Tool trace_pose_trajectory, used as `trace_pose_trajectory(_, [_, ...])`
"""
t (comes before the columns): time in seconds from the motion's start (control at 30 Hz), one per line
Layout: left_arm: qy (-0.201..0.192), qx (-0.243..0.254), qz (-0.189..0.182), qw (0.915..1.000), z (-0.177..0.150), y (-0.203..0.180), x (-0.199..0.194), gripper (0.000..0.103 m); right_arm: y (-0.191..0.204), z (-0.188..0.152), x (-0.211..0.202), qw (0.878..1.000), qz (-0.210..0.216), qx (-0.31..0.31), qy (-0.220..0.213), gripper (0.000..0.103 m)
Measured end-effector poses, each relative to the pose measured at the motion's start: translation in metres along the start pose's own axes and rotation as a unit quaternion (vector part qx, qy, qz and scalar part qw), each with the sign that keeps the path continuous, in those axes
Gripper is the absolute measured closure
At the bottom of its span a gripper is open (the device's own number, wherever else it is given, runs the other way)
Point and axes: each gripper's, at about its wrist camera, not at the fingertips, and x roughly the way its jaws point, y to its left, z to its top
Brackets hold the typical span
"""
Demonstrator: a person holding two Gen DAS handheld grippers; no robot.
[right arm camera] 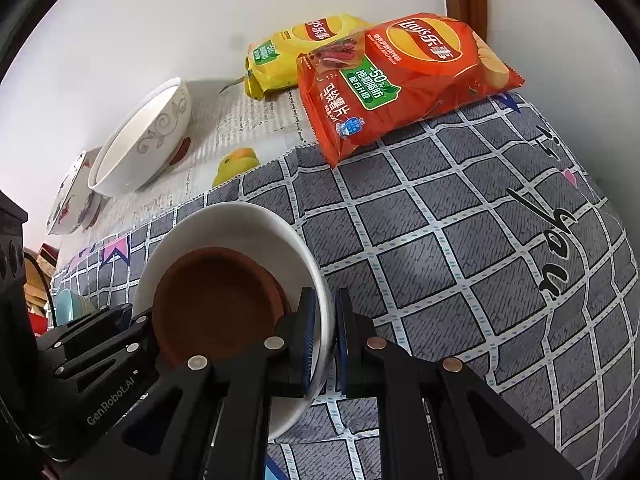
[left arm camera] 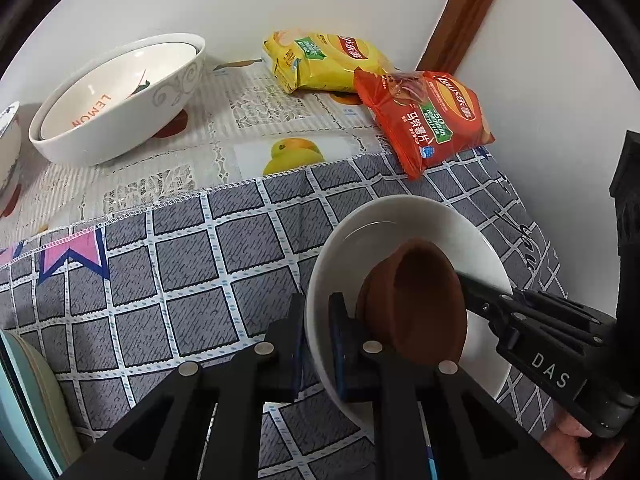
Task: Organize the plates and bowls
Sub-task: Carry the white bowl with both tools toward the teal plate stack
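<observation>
A white bowl (left arm camera: 404, 220) with a brown dish (left arm camera: 420, 300) inside is held above the grey checked cloth. My left gripper (left arm camera: 316, 344) is shut on the bowl's left rim. My right gripper (right arm camera: 323, 336) is shut on its right rim (right arm camera: 316, 280); the brown dish (right arm camera: 216, 300) shows inside. The right gripper's body also shows in the left wrist view (left arm camera: 540, 336). A large white patterned bowl (left arm camera: 120, 96) with a "LEMON" bowl nested inside stands at the back left, also in the right wrist view (right arm camera: 144, 140).
A yellow chip bag (left arm camera: 324, 60) and a red chip bag (left arm camera: 428, 116) lie at the back by the wall. A floral bowl (right arm camera: 72, 196) sits at far left. A pale blue dish (left arm camera: 24, 400) is at the left edge. A wooden door frame (left arm camera: 464, 12) stands behind.
</observation>
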Motion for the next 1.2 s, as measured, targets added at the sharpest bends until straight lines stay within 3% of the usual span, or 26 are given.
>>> trace_pose_trajectory(0.47, [0.015, -0.013, 0.003, 0.9998, -0.019, 0.005, -0.02, 0.093, 0.006, -0.021, -0.019, 1.0, 0.009, 0.019, 0.003, 0.093])
trace_pose_trajectory(1.2, [-0.009, -0.027, 0.025, 0.9993, -0.043, 0.015, -0.094, 0.094, 0.046, -0.05, -0.079, 0.999, 0.019, 0.017, -0.021, 0.094])
